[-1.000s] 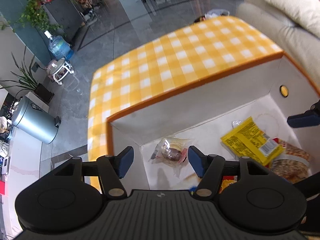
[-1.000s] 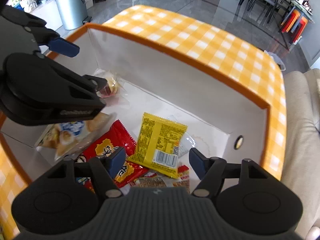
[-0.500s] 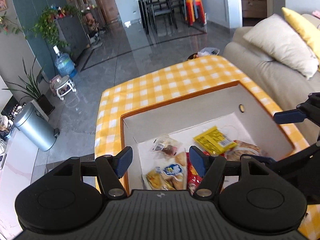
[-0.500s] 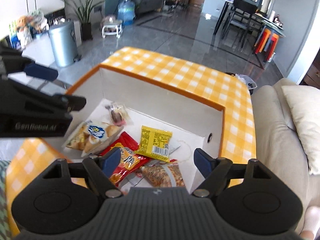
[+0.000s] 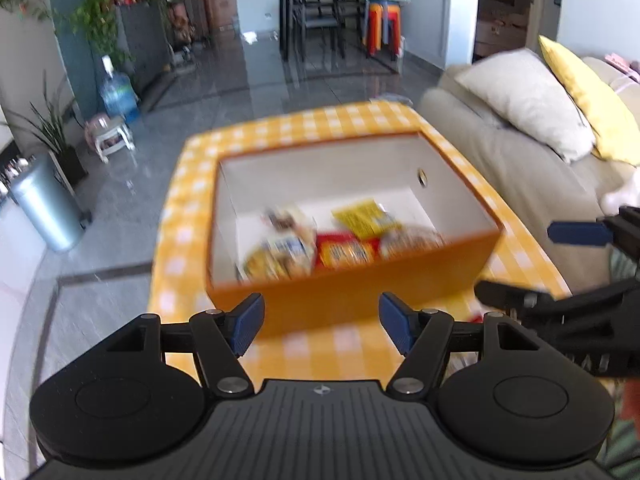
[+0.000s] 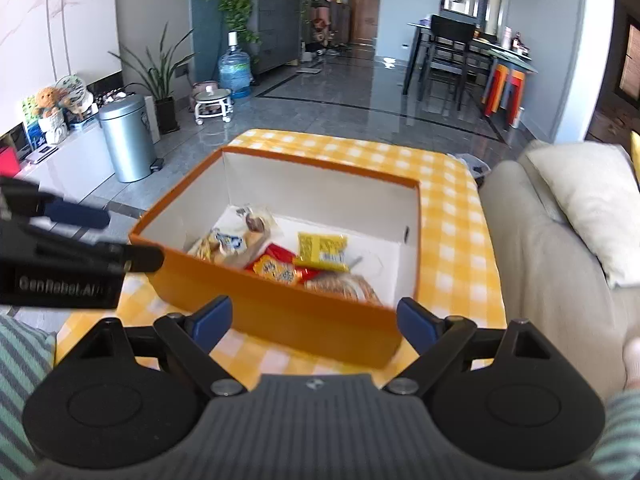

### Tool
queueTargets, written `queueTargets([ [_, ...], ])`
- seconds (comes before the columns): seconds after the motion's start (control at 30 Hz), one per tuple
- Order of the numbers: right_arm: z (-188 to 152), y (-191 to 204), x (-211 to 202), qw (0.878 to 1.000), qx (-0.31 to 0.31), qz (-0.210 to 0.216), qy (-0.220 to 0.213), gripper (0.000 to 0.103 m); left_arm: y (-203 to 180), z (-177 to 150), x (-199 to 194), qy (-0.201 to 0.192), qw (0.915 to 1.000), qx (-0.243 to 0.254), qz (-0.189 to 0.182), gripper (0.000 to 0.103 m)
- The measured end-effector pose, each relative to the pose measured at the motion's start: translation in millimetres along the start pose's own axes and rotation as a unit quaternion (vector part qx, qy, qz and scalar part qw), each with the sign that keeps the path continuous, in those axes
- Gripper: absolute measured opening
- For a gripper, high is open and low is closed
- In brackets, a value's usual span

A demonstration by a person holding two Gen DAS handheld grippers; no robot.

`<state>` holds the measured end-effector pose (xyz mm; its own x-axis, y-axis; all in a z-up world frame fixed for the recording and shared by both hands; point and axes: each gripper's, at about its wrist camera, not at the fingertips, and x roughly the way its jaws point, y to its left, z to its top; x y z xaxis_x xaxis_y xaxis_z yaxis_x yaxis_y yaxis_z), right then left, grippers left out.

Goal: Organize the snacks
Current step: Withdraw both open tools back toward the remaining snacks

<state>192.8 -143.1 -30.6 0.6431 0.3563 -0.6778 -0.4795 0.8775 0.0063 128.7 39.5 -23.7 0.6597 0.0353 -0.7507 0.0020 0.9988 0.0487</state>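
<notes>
An orange box with a white inside stands on a yellow checked table. It holds several snack packets: a yellow packet, a red packet, a pale biscuit bag and a clear wrapped sweet. My left gripper is open and empty, above the table in front of the box. My right gripper is open and empty, in front of the box's near wall.
A beige sofa with a pale cushion runs along the table's right side. A metal bin, plants and a water bottle stand on the grey floor to the left. A dining table with chairs is far back.
Both grippers have pulled up and back out of the box, which now shows whole from in front. Both stay open and empty. The snacks lie as before.
</notes>
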Motion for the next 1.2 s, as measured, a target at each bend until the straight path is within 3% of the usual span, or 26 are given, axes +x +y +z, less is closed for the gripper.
queueTargets([
  [0.33,-56,-15,-11,0.997,0.047,-0.022,0.052,0.086,-24,-51,8,0.054,0.9974,0.008,-0.048,0.077],
  [0.6,-105,-37,1,0.980,0.110,-0.017,0.164,0.085,-41,-67,15,0.076,0.9932,0.021,-0.086,0.075],
  [0.87,-100,-46,-12,0.975,0.136,-0.016,0.174,0.080,-51,-69,20,0.091,0.9859,0.033,-0.137,0.067],
  [0.97,-94,-44,-14,0.971,0.147,-0.017,0.186,0.068,-55,-68,18,0.090,0.9843,0.042,-0.146,0.064],
  [1.2,-84,-30,-9,0.966,0.161,-0.027,0.202,0.068,-56,-71,15,0.091,0.9830,0.043,-0.154,0.063],
])
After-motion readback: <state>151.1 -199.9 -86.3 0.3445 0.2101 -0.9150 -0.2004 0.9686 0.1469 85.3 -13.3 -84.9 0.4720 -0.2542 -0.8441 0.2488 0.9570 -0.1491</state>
